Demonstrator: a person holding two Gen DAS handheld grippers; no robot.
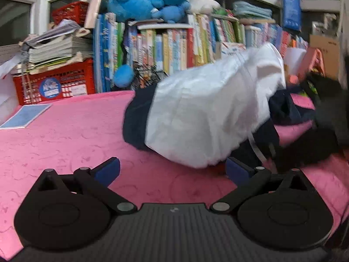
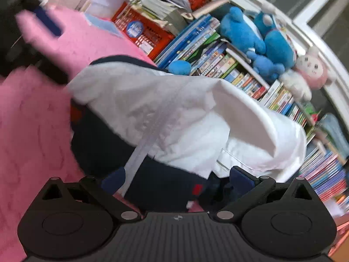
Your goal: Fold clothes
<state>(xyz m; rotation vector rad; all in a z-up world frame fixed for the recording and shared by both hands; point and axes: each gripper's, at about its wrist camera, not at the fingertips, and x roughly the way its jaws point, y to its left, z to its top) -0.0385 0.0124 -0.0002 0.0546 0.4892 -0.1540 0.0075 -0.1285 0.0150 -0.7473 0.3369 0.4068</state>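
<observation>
A white and navy garment (image 1: 205, 113) lies bunched on the pink cover (image 1: 72, 135), its white part mounded over the navy part. My left gripper (image 1: 173, 170) is open and empty just in front of its near white edge. In the right wrist view the same garment (image 2: 165, 113) fills the middle. My right gripper (image 2: 177, 178) is open, its blue pads on either side of the navy cloth and a white strip (image 2: 139, 155), not closed on them. The left gripper (image 2: 47, 21) shows blurred at the upper left there.
A bookshelf (image 1: 170, 48) packed with books runs along the back, with blue and pink plush toys (image 1: 148, 0) on top. A red crate (image 1: 54, 83) with stacked papers stands at the back left. A blue booklet (image 1: 26, 115) lies on the cover's left edge.
</observation>
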